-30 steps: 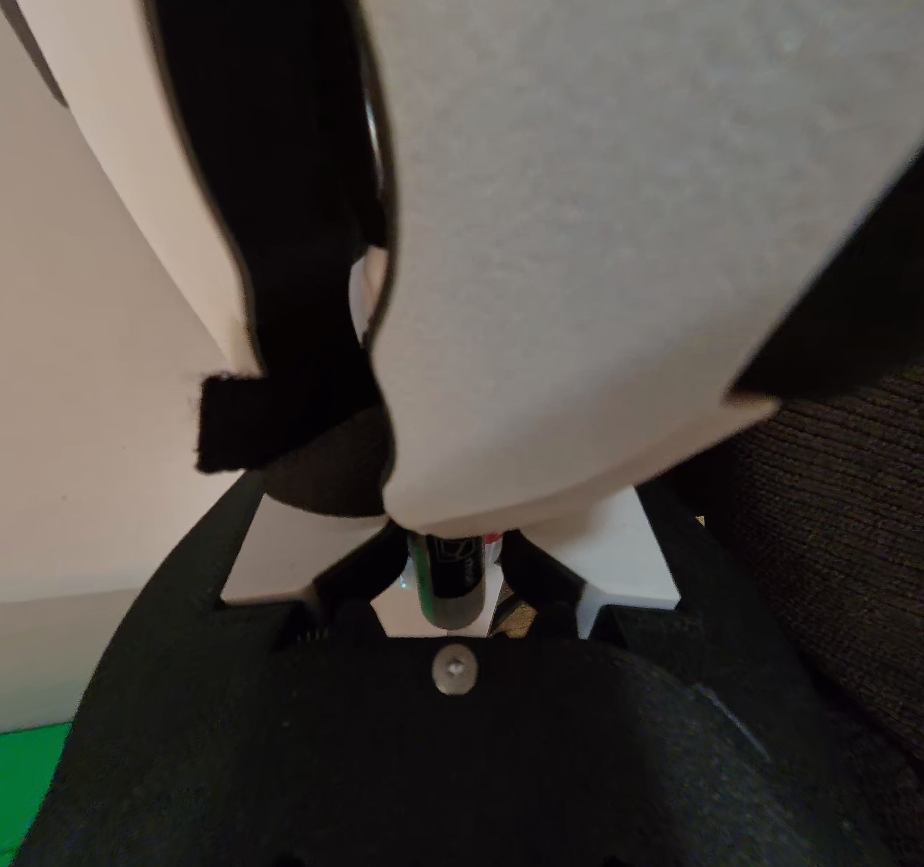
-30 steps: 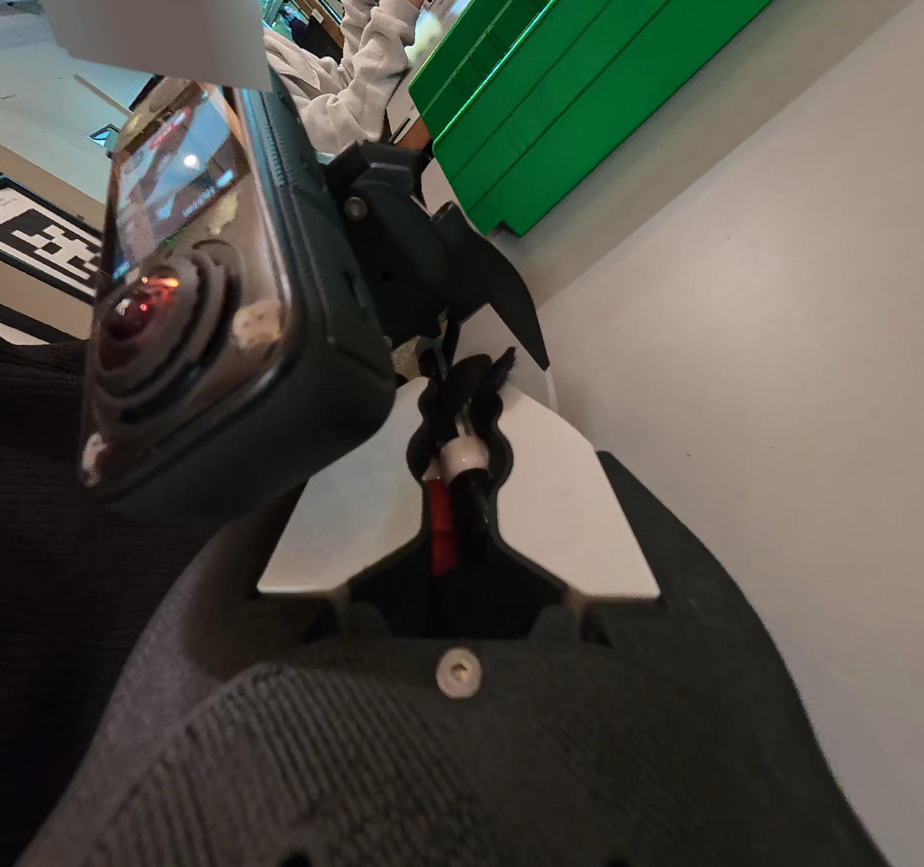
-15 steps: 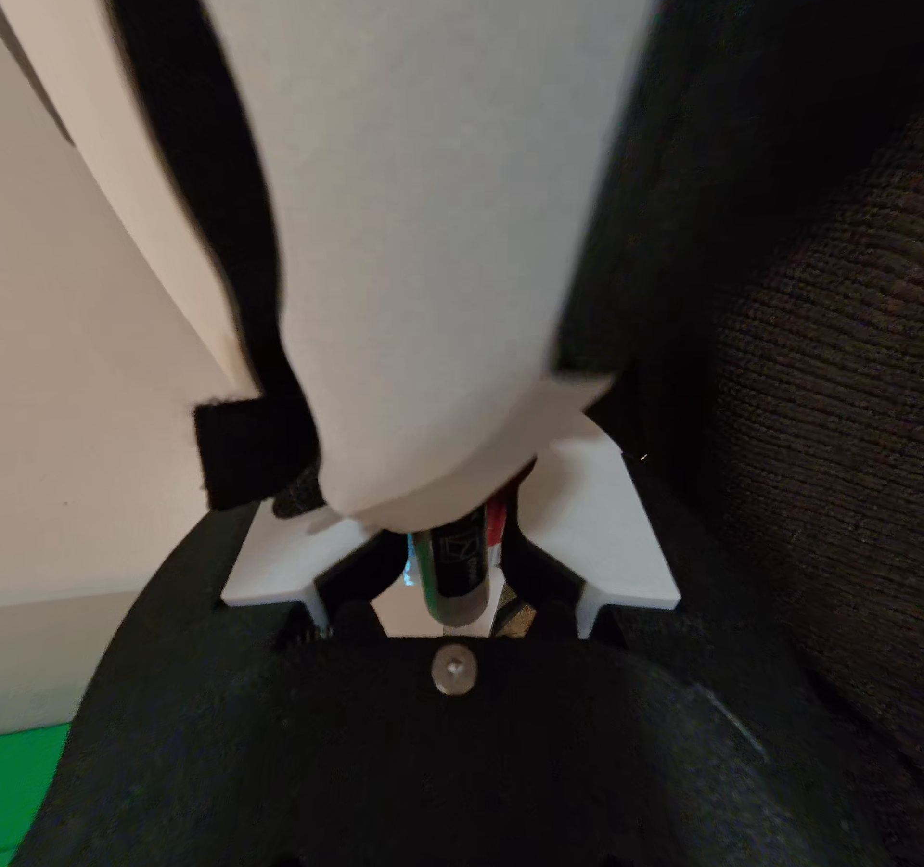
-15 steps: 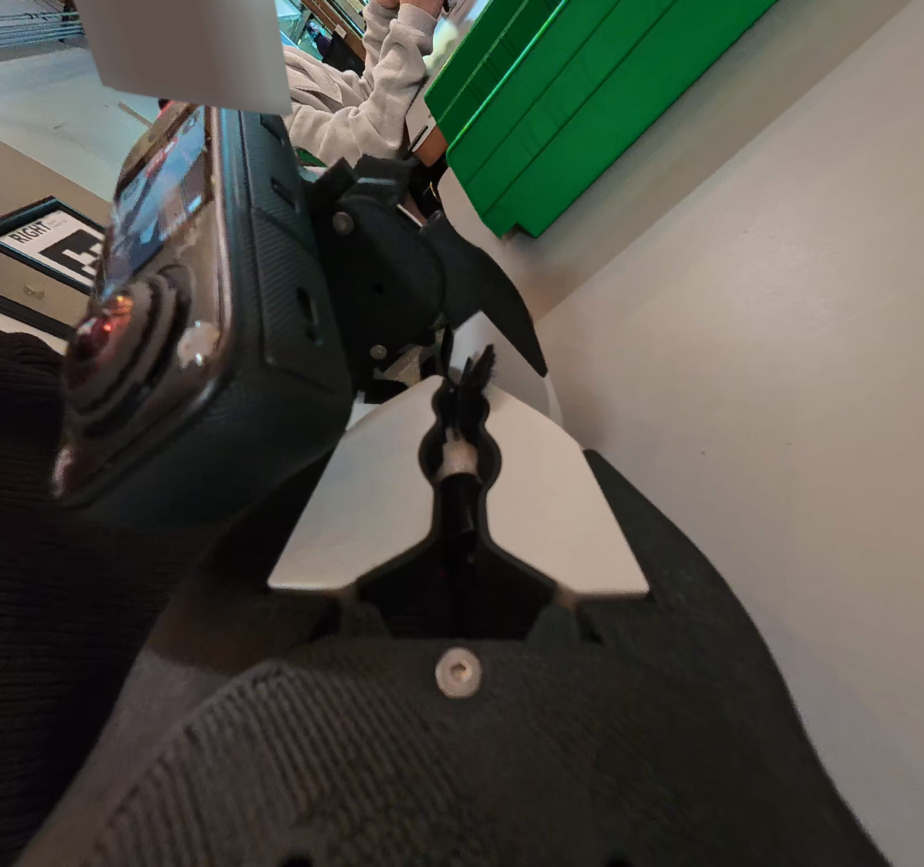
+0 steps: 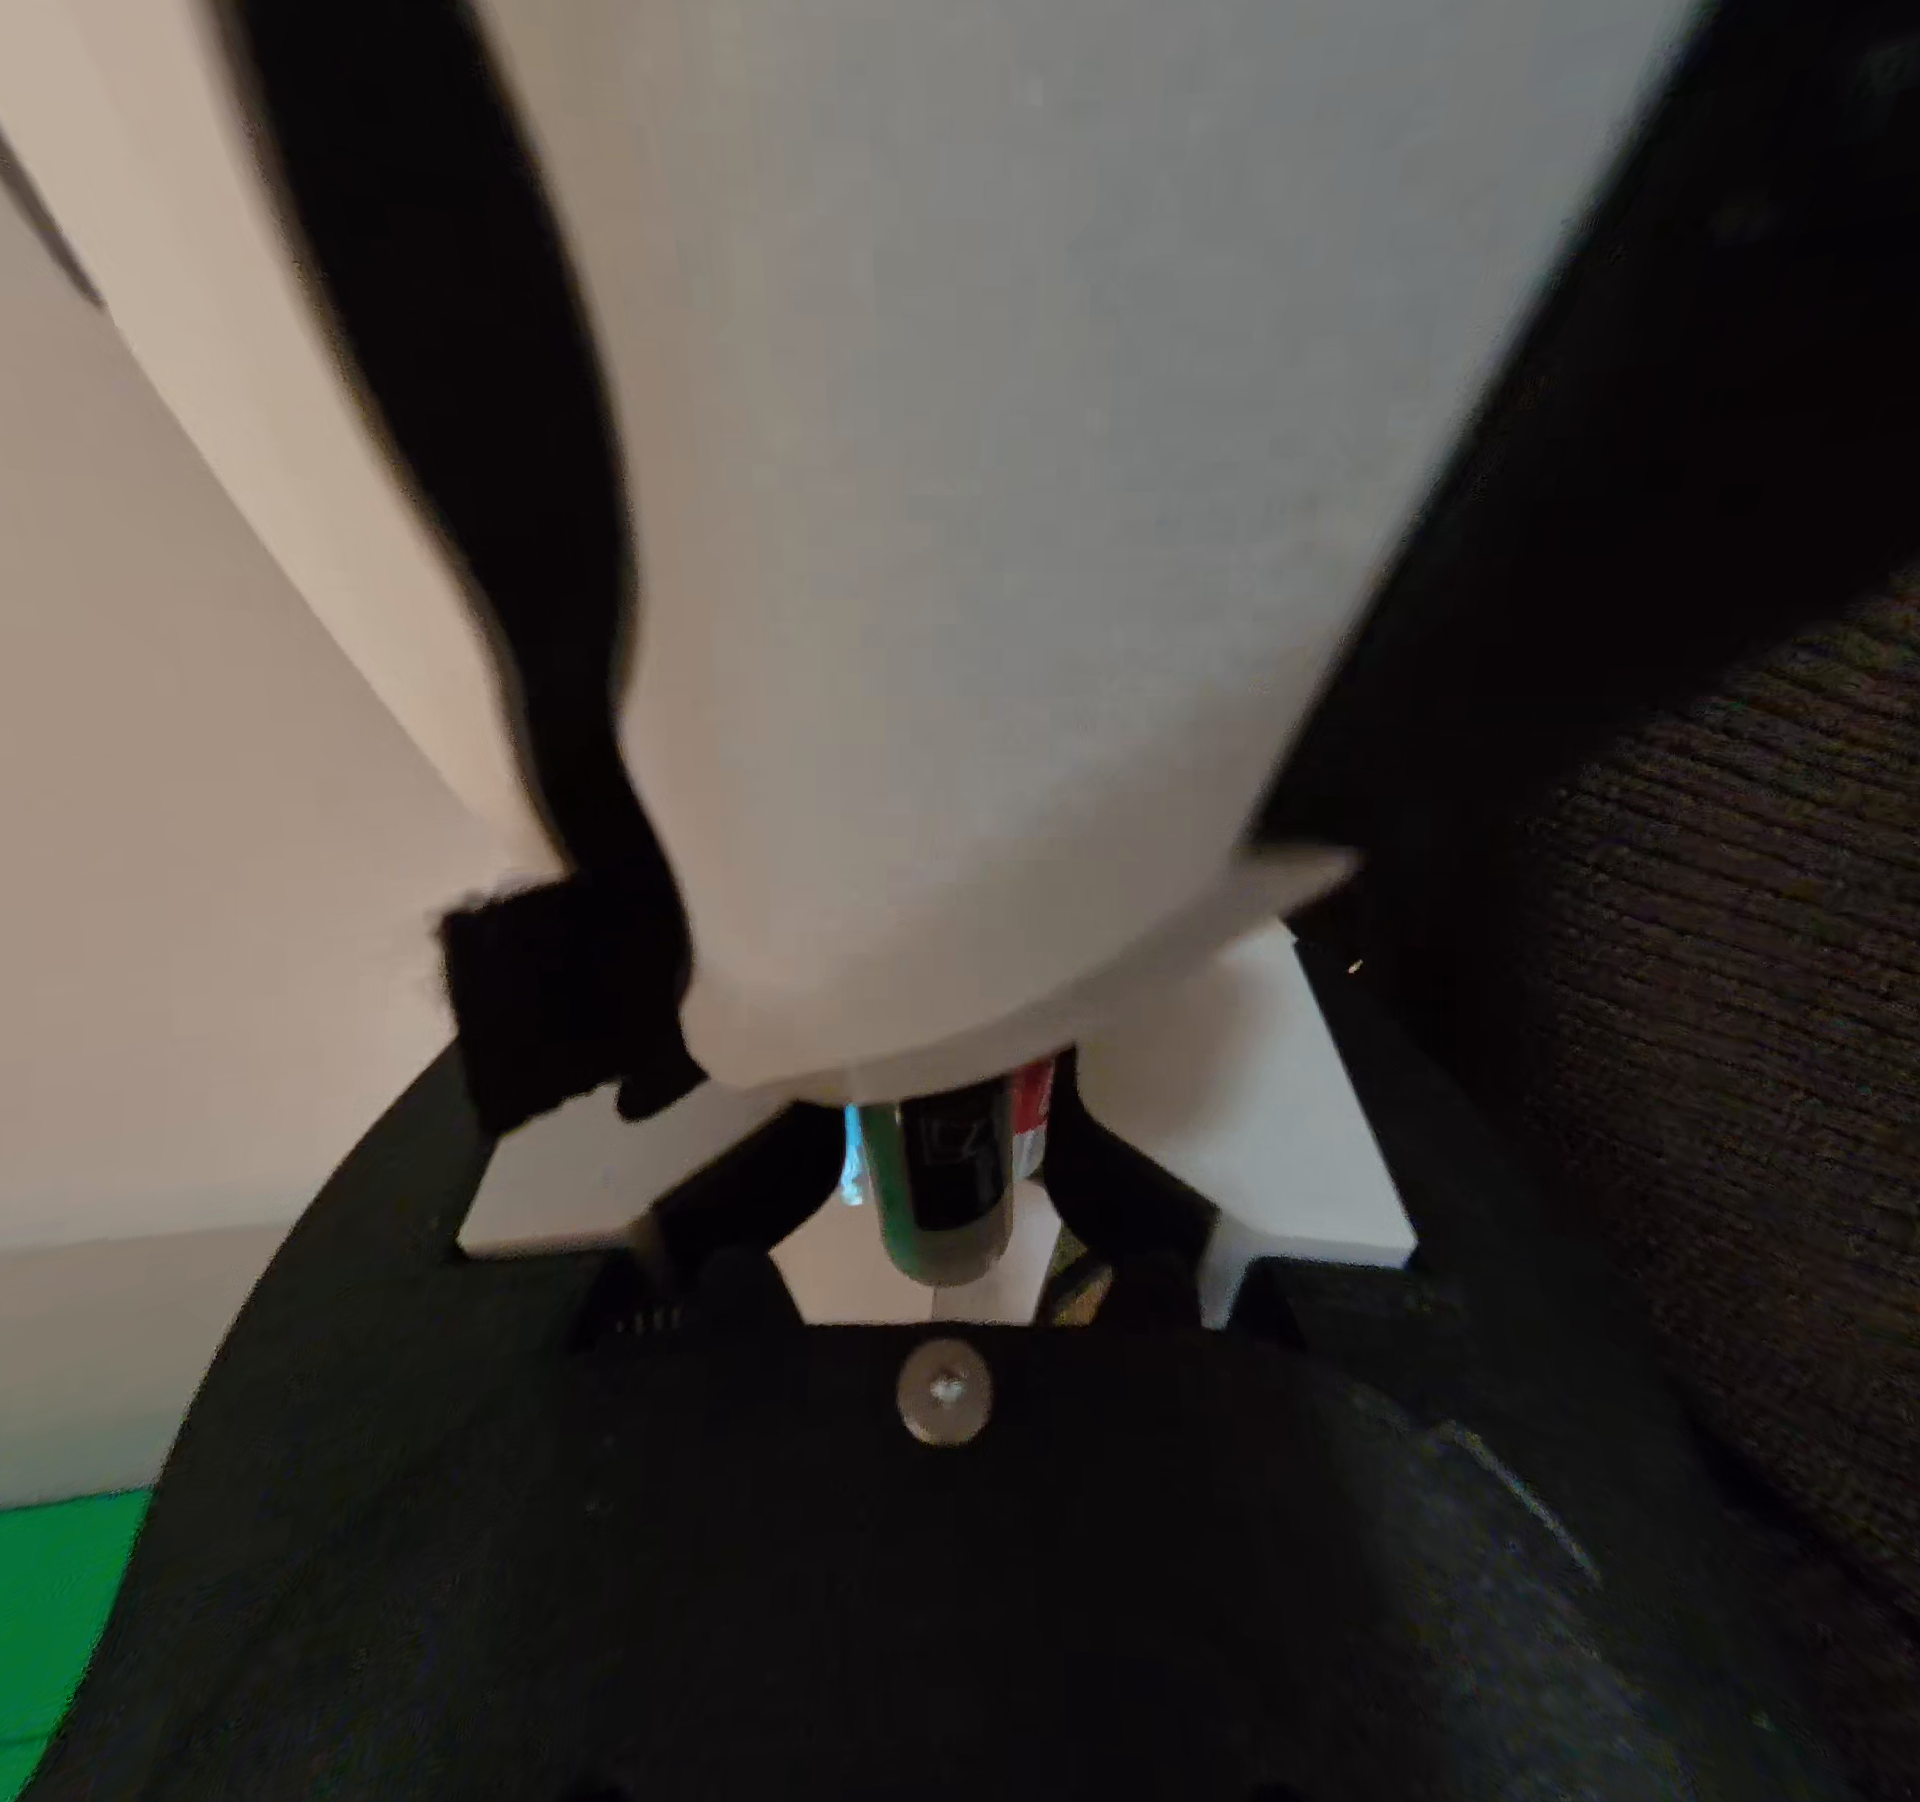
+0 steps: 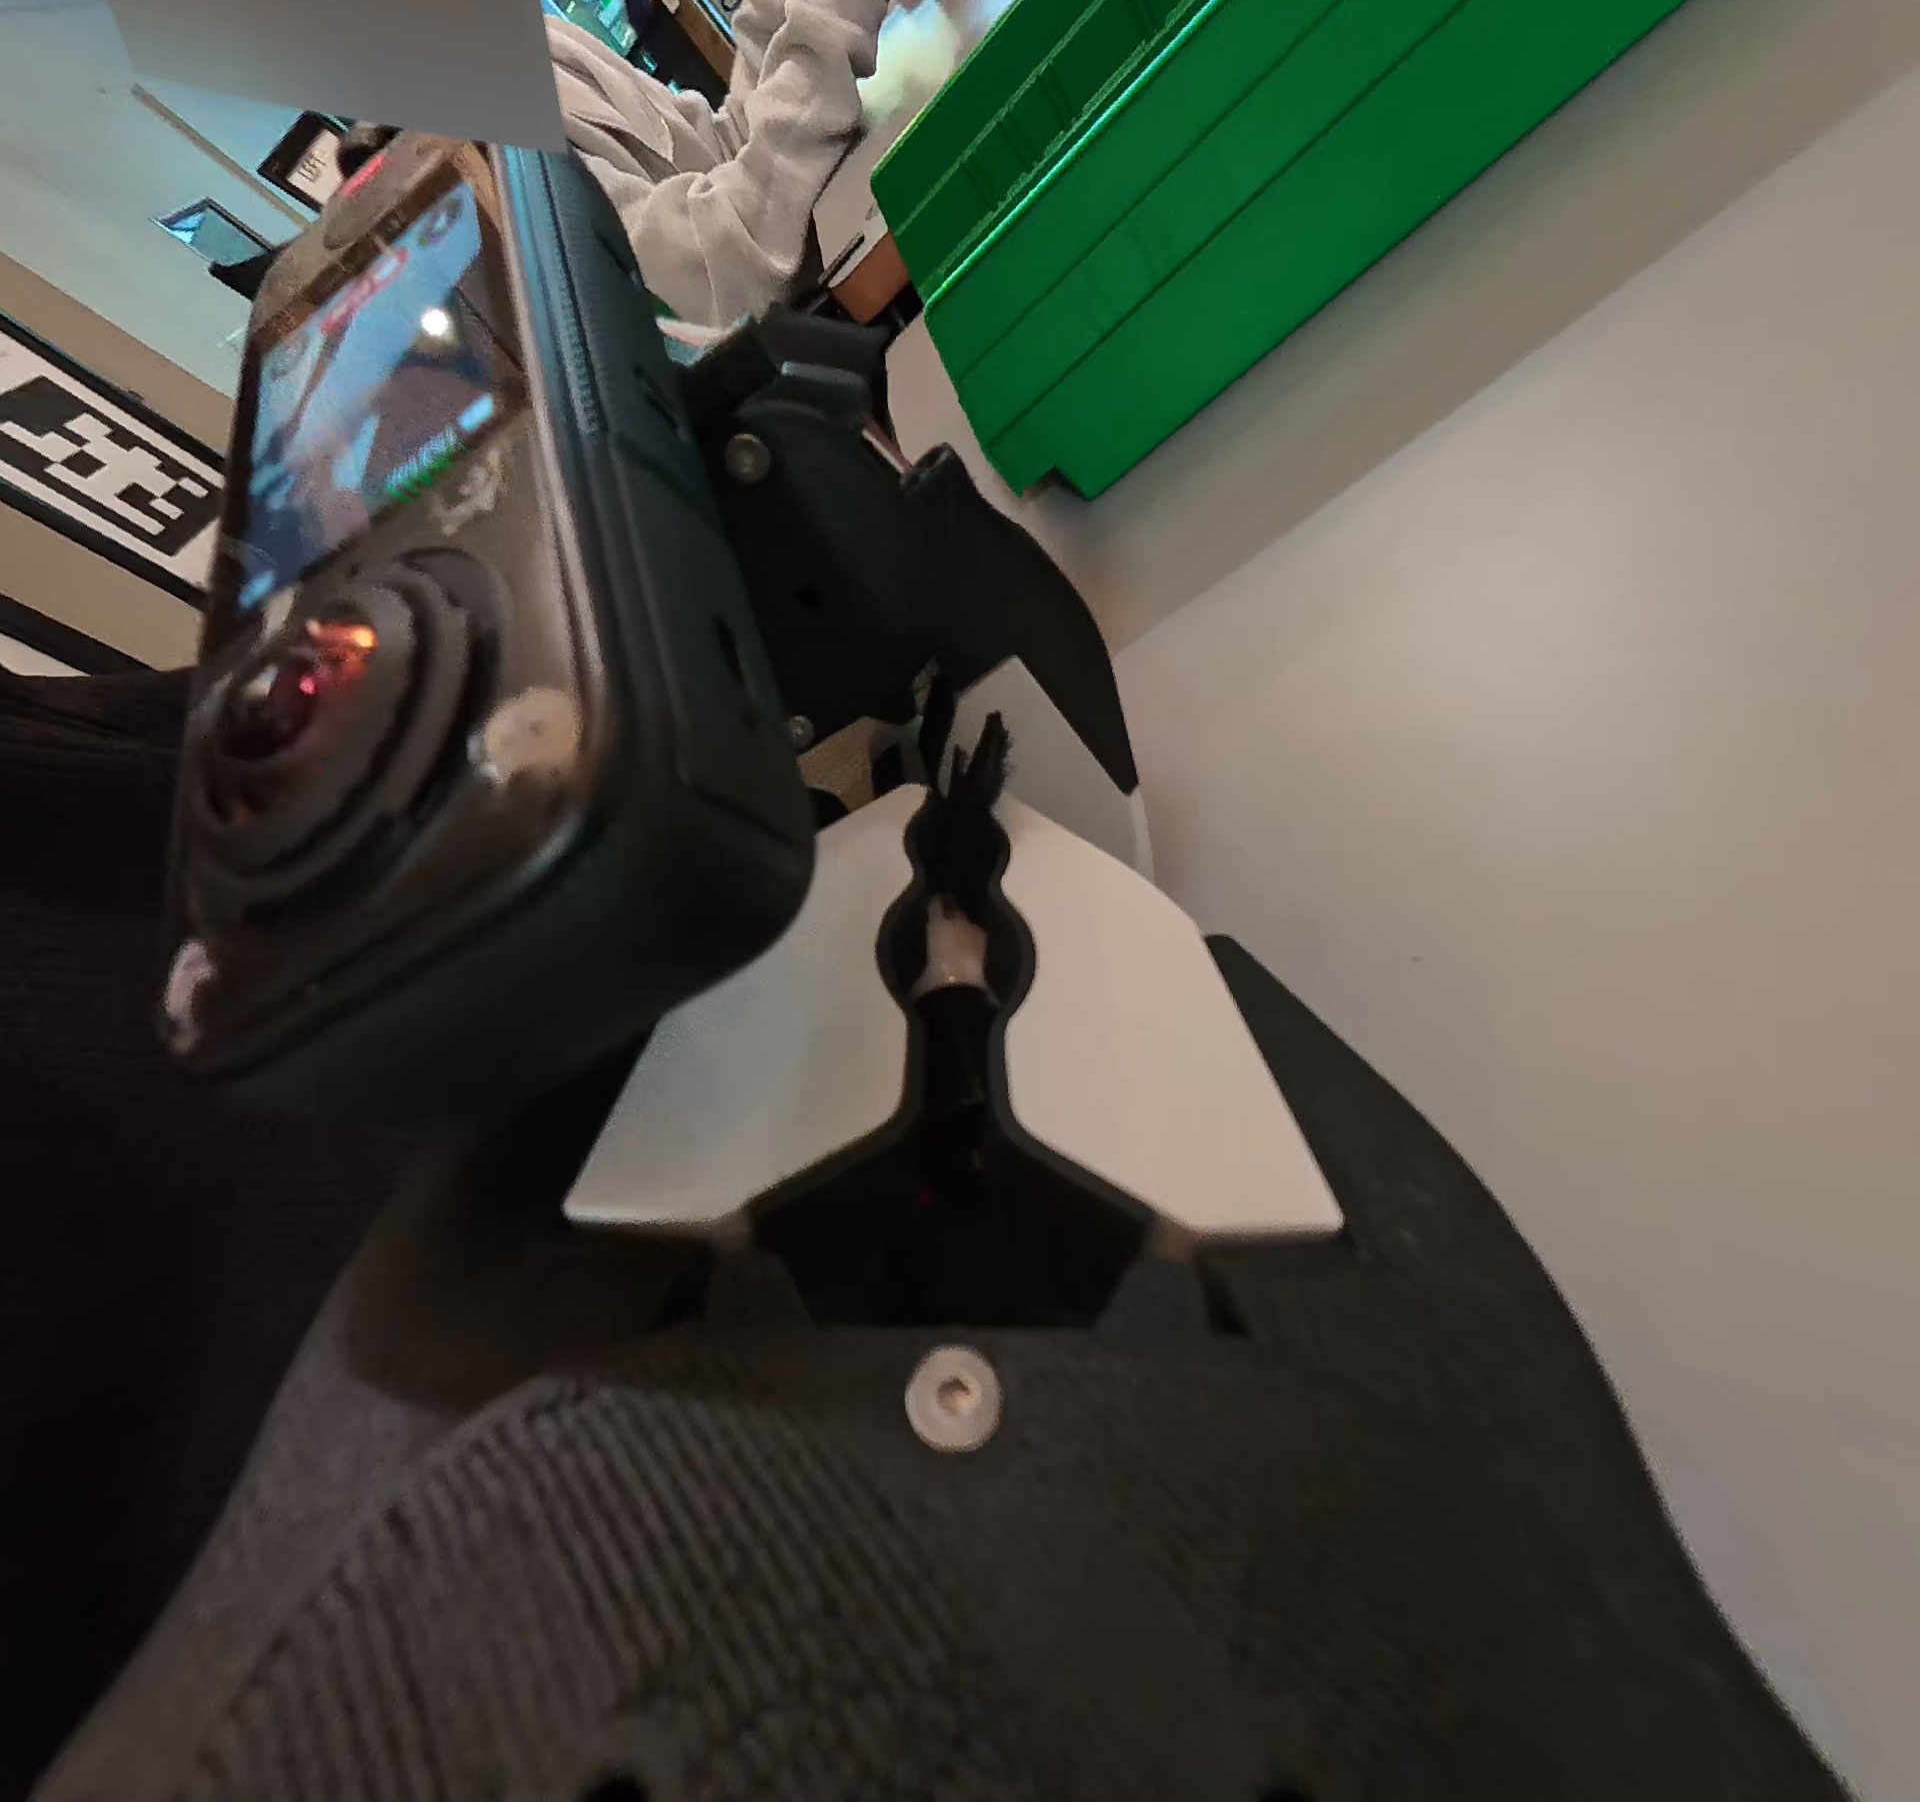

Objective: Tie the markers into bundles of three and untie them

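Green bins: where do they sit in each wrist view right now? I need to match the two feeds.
Left wrist view: only a green patch in the bottom-left corner, probably them; too little shows to be sure.
Right wrist view: green bins at upper right, beyond the right gripper, shut on a thin black rod.
Shared landmark: the pale tabletop, at left in the left view, at right in the right view.
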